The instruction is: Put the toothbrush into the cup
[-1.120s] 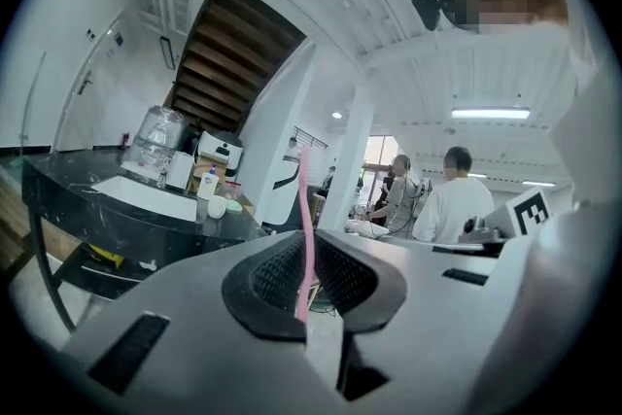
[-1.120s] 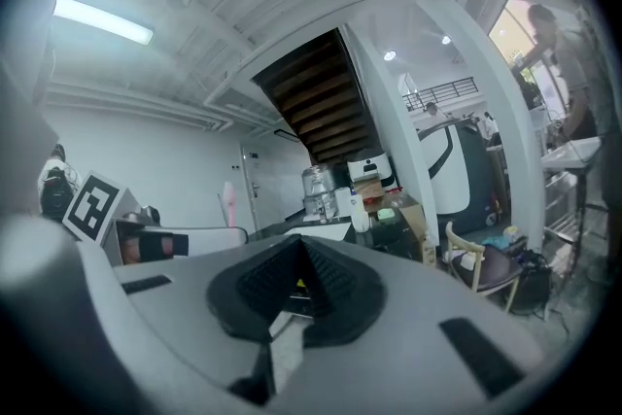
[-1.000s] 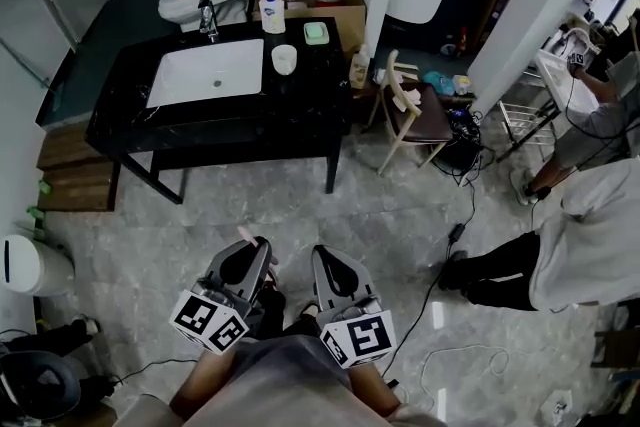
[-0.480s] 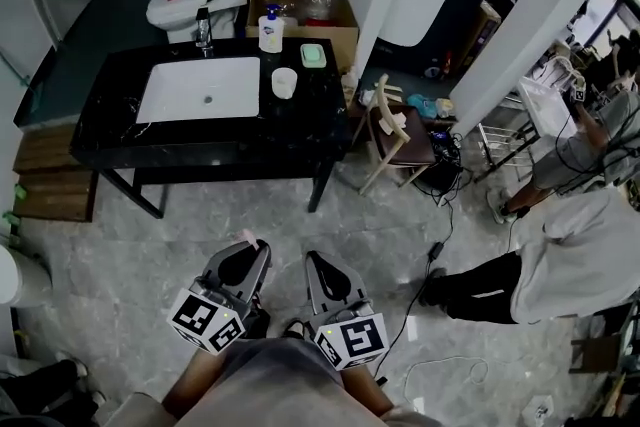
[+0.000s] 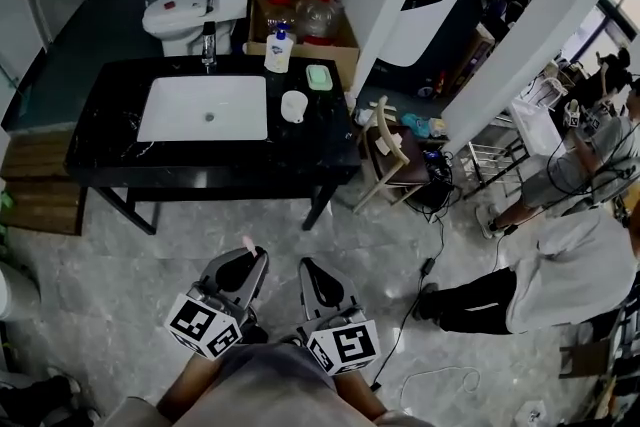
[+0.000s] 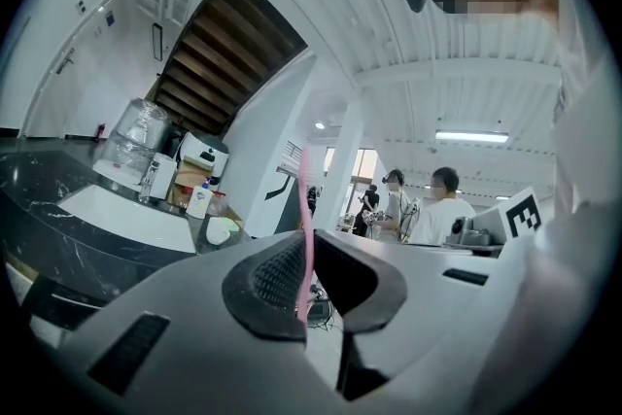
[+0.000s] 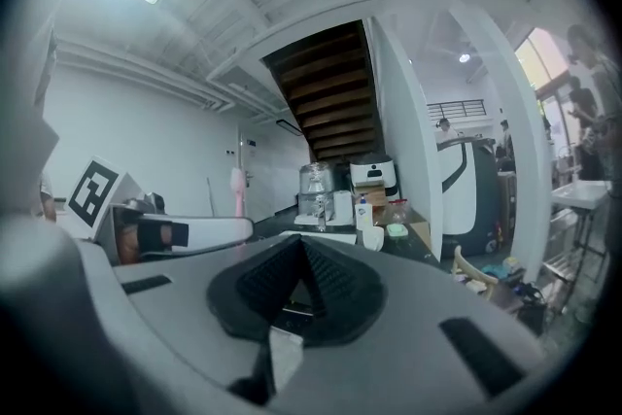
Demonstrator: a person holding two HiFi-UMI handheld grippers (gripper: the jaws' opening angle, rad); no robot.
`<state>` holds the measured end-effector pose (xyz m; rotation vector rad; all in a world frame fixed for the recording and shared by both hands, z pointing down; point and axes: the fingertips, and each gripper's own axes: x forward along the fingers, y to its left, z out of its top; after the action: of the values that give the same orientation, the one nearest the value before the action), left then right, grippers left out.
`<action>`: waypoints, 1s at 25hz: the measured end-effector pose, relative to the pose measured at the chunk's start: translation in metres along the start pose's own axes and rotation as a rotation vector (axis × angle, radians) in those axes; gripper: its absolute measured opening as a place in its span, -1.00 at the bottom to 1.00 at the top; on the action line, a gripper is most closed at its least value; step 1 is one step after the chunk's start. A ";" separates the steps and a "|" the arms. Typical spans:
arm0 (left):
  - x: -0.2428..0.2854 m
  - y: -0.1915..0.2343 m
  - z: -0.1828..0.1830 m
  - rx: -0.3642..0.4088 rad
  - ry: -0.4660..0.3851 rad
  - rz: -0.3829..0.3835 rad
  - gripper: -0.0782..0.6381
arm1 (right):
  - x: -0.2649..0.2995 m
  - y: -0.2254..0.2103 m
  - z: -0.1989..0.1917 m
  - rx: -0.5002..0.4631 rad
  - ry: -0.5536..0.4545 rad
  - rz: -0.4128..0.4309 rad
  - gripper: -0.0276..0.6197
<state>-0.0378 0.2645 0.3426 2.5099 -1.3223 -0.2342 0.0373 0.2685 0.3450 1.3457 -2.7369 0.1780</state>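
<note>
Head view, looking steeply down. My left gripper (image 5: 243,258) is clamped on the pink toothbrush (image 5: 248,243), which stands upright with its upper end rising above the jaws (in the left gripper view the handle sits pinched between the two ribbed pads). My right gripper (image 5: 312,268), just beside it, has its jaws pressed together with nothing between them. Both are held about level over the grey floor (image 5: 120,275), well apart from the black counter (image 5: 120,155). The white cup (image 5: 294,105) stands upright on that counter, just right of the sink basin (image 5: 205,108), near a green soap dish (image 5: 319,77) and a pump bottle (image 5: 279,49).
</note>
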 end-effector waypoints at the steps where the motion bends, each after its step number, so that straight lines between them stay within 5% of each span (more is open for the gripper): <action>1: -0.001 0.004 0.001 -0.002 -0.001 -0.006 -0.69 | 0.004 0.002 0.000 -0.002 -0.002 -0.008 -0.90; 25: 0.027 0.051 0.003 -0.046 0.041 -0.077 -0.69 | 0.055 -0.001 -0.005 0.009 0.053 -0.044 -0.90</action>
<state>-0.0631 0.2144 0.3561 2.5164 -1.1926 -0.2260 0.0049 0.2250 0.3574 1.3821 -2.6639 0.2193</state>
